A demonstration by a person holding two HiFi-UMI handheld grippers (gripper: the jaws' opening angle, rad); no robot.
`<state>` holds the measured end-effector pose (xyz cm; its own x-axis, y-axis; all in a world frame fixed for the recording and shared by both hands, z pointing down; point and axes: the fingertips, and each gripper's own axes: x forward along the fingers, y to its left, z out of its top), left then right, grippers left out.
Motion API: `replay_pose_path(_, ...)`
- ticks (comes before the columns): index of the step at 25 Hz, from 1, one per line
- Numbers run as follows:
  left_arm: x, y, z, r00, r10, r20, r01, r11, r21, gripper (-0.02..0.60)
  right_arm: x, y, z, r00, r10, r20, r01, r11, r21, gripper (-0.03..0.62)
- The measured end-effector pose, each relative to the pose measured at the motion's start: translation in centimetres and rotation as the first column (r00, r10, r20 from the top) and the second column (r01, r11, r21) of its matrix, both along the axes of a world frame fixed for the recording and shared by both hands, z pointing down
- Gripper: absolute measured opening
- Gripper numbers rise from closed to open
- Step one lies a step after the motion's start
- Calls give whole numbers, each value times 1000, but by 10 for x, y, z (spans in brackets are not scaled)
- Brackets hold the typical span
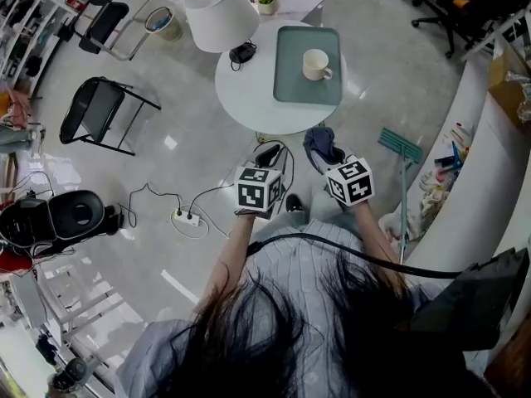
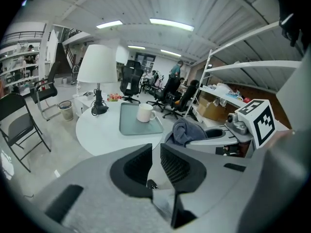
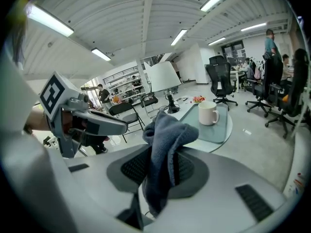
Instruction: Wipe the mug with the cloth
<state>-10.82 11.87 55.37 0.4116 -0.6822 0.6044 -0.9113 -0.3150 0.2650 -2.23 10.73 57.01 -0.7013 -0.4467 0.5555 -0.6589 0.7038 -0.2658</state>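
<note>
A white mug (image 1: pixel 316 65) stands upright on a grey-green tray (image 1: pixel 292 89) on the round white table (image 1: pixel 245 98). The mug also shows in the left gripper view (image 2: pixel 144 113) and the right gripper view (image 3: pixel 208 113). My right gripper (image 1: pixel 323 149) is shut on a blue-grey cloth (image 3: pixel 163 149), which bunches above the jaws and hangs below them. It is held in the air just short of the table's near edge. My left gripper (image 2: pixel 156 161) hovers beside it on the left, its jaws a narrow gap apart with nothing between them. Both grippers point toward the table.
A white lamp (image 1: pixel 217 11) and a small black object (image 1: pixel 242 52) stand on the table's far left side. On the floor are a power strip with cables (image 1: pixel 187 218), a black folding chair (image 1: pixel 99 110) to the left and a green mop (image 1: pixel 402 152) to the right.
</note>
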Motion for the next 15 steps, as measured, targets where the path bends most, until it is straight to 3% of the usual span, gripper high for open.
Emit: replay_pose_path(15, 19, 43, -12, 994, 107, 29, -109, 991, 72, 64, 13, 54, -13, 997, 70, 30, -71, 997, 32, 94)
